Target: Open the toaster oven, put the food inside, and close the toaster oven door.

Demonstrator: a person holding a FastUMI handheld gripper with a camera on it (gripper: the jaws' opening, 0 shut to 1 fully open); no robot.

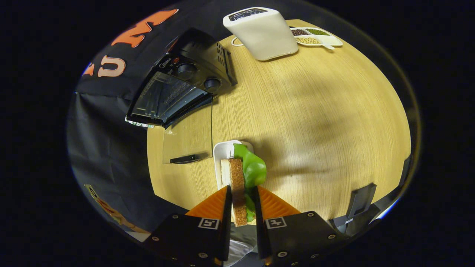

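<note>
Between the gripper's point(242, 193) fingers sat the sandwich point(241, 185) — both pressing it — above a white plate point(224, 152); toaster oven point(178, 92) stood open at eleven o'clock.

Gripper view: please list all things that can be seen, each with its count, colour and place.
sandwich: one, brown bread with green lettuce, upright between the fingers, held over the plate.
plate: one, white, on the table just ahead of the fingers, under the sandwich.
toaster oven: one, black, on the table's far left side, its glass door lying open toward the plate.
toaster: one, white, at the table's far edge.
divided dish: one, white, holding dark, green and pale grains, beside the toaster.
table: one, round, light wood.
hand-held gripper: one, both fingers pressing on the sandwich.
</note>
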